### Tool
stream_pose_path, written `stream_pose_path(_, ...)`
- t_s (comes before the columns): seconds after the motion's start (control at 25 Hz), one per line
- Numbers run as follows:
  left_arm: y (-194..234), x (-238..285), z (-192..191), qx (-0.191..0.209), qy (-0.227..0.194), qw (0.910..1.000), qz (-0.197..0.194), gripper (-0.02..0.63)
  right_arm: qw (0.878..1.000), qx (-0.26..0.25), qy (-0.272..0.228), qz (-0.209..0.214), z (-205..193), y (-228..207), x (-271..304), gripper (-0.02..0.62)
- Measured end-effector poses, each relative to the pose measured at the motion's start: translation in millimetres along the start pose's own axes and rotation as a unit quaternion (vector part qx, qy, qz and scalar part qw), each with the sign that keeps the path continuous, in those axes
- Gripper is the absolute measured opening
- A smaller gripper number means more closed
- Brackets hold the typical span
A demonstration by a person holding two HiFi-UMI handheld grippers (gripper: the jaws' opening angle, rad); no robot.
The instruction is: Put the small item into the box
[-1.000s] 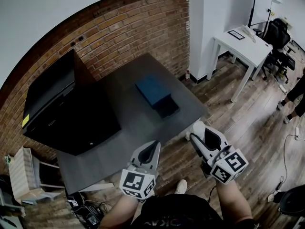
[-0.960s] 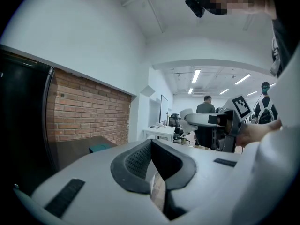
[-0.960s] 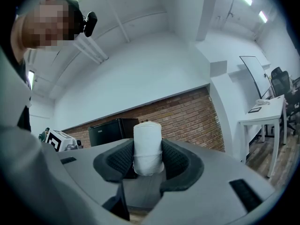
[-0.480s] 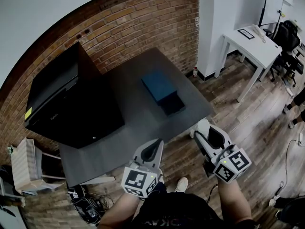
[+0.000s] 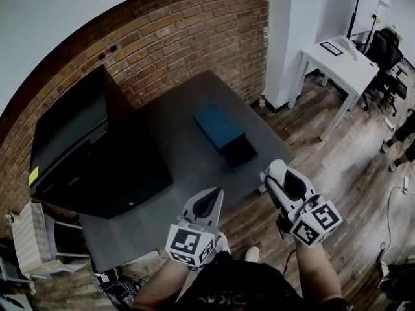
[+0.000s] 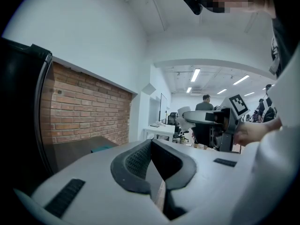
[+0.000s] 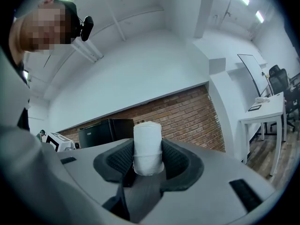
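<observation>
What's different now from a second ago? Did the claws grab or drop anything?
Almost nothing. The head view swung a little, so the table and box sit slightly further right in it. Nothing was grabbed or dropped. The right claw still holds the white roll, the left claw stays shut and empty, and both still hang by the table's near edge.

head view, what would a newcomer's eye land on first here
The white roll clamped upright between the right gripper's jaws stands out first, held near the front corner of the dark table. On it lie a blue box near the middle and a big black box at the left, against the brick wall.
</observation>
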State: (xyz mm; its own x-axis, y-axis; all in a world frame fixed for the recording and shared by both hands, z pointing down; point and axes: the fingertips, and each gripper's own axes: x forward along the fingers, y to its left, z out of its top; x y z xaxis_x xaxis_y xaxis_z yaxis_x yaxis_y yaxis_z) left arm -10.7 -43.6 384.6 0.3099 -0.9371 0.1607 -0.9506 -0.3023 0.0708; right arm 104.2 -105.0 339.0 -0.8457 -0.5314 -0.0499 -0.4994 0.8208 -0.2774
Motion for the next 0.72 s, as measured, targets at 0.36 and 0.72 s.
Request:
stream_pose_path(0.36,52.3,20.9,-4.6,-0.008,0.006,0.9994,-0.032,0.034,1.000,-0.010,0.005,-0.029,-8.3,-3.7,51.4,0.196)
stream_pose_path(0.72,87.1,33.5,-11.8,-0.012,0.010,0.9979,-0.063,0.034,0.998,-0.017,0.005,-0.055,-15.0,-4.0,92.1,0.195)
